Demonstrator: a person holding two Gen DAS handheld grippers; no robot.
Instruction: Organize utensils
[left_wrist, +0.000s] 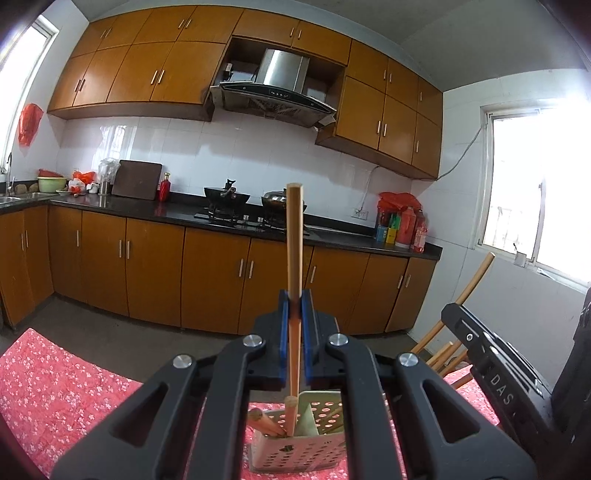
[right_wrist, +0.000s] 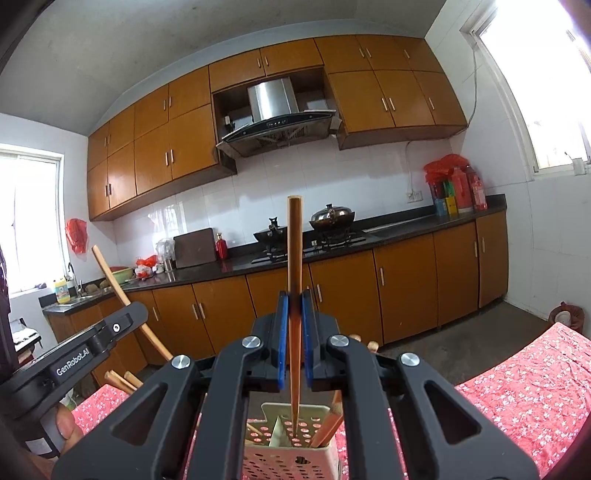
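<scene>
My left gripper (left_wrist: 295, 301) is shut on a wooden chopstick (left_wrist: 294, 236) held upright, its lower end inside a pale perforated utensil holder (left_wrist: 295, 450) that stands on the red flowered tablecloth (left_wrist: 55, 387). Several chopsticks (left_wrist: 266, 421) lean in the holder's left compartment. My right gripper (right_wrist: 294, 301) is shut on another upright wooden chopstick (right_wrist: 294, 243), whose tip reaches down into the same holder (right_wrist: 291, 458). More chopsticks (right_wrist: 330, 421) lean in its right side. The right gripper's body shows at the right of the left wrist view (left_wrist: 491, 362), the left one's at the left of the right wrist view (right_wrist: 74, 354).
Behind the table is bare grey floor (left_wrist: 129, 332), then a kitchen counter (left_wrist: 184, 212) with brown cabinets, a stove with a wok (left_wrist: 226, 195) and a pot (right_wrist: 331, 216), bottles (left_wrist: 406, 225) and a range hood (left_wrist: 275, 92). A window (left_wrist: 539, 192) is on the right wall.
</scene>
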